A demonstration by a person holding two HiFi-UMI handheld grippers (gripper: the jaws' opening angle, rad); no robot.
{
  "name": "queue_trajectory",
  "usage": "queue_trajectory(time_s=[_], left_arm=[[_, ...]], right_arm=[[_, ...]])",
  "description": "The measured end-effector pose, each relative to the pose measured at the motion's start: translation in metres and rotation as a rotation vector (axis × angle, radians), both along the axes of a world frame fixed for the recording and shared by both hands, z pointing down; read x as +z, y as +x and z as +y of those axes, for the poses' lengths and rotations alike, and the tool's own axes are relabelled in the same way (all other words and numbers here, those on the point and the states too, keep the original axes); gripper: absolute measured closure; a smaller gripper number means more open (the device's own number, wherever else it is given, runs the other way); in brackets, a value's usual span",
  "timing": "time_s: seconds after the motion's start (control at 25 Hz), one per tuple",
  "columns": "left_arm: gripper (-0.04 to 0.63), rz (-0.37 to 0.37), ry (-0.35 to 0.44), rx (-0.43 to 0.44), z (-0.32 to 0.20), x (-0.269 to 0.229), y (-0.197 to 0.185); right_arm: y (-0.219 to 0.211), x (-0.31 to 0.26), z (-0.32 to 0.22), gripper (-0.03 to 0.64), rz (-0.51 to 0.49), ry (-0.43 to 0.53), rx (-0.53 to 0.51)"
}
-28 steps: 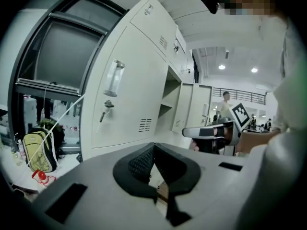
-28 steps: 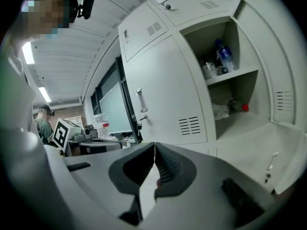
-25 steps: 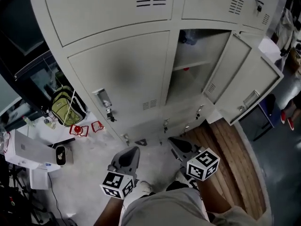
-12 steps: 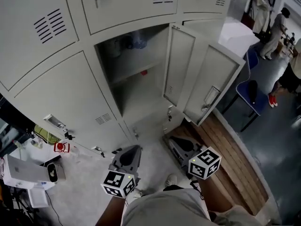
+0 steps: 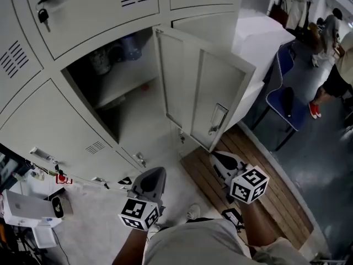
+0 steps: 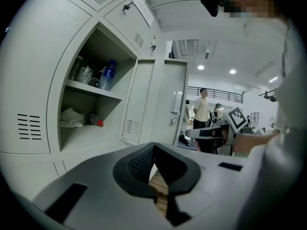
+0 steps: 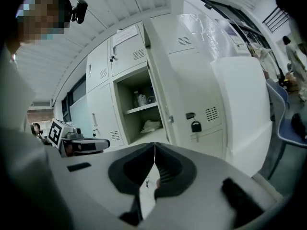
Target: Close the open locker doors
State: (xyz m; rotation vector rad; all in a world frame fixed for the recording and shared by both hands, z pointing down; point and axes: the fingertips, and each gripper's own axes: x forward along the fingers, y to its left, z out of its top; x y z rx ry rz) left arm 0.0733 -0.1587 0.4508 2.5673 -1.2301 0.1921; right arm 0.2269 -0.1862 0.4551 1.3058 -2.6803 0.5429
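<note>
The grey locker bank fills the head view, with one open compartment (image 5: 113, 90) holding a shelf. Two door leaves (image 5: 204, 93) stand out from its right side, the outer one with a handle (image 5: 217, 118). My left gripper (image 5: 156, 174) hangs low in front of the lockers, jaws shut on nothing. My right gripper (image 5: 218, 157) is just below the outer leaf's bottom edge, also shut and empty, not touching it. The left gripper view shows the compartment (image 6: 88, 111) and the leaves (image 6: 158, 104) ahead. The right gripper view shows the compartment (image 7: 141, 111) beside a door face (image 7: 196, 104) with a key.
A wooden platform (image 5: 259, 192) runs along the floor on the right. A blue chair (image 5: 284, 104) and people (image 5: 336, 76) are further right. White boxes and small items (image 5: 30, 208) lie on the floor at left. Bottles (image 6: 108, 75) stand on the shelf. A key (image 5: 43, 16) hangs in an upper door.
The head view has swung right, so the lockers slid left and the open leaves now sit centre frame. My right gripper has moved right, under the outer leaf. Both stay shut.
</note>
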Motion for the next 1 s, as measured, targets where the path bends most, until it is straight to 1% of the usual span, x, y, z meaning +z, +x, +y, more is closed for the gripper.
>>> queue_trajectory(time_s=[0.2,0.48,0.76,1.0], left_arm=[[0.581,0.001,-0.007,-0.01,-0.009,0.006,0.026],[0.581,-0.013,-0.012,-0.034,-0.02,0.009,0.048],[0.581,-0.033,-0.016,-0.078,-0.029,0.008,0.045],[0.581,-0.037,-0.014,-0.102,-0.03,0.008,0.041]], right_arm=[[0.034,0.001,-0.018,0.589,0.01,0.005,0.006],[0.063,0.008,-0.045,0.589,0.009,0.0,0.003],[0.059,0.014,-0.067,0.589,0.001,-0.005,-0.04],[0.052,0.014,-0.072,0.589,0.002,0.0,-0.071]])
